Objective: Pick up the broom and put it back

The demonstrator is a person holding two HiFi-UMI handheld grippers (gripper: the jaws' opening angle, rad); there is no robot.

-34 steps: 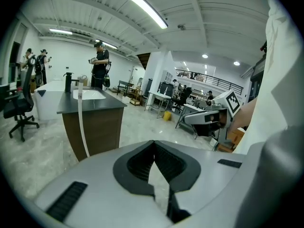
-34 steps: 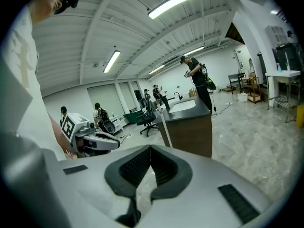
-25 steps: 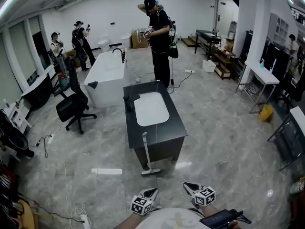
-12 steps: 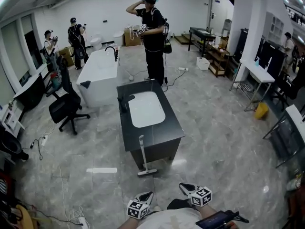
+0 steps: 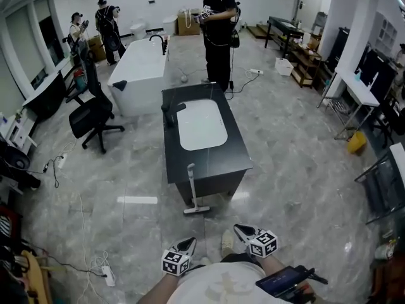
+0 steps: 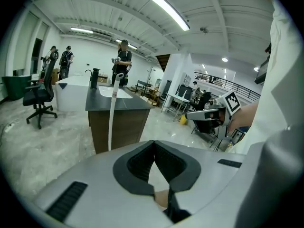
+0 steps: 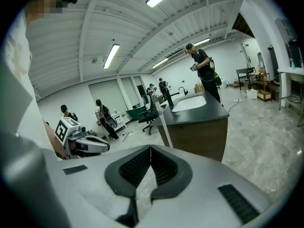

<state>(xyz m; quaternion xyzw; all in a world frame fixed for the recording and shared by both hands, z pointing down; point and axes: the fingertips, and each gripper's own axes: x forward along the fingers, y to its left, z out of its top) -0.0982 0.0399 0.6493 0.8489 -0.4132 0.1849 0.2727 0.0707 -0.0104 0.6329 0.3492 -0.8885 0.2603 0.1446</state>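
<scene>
Against dark boxy cabinet (image 5: 209, 160), slim white broom (image 5: 192, 189), glossy marbled floor (image 5: 297, 170)

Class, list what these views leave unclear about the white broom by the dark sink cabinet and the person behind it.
1. White long-handled broom: its head is hidden behind the grey body of the left gripper, left gripper view; the right gripper view hides it too.
2. Broom head, head view: too small to show bristles.
3. Person in black: head cut off by top edge, head view.
</scene>
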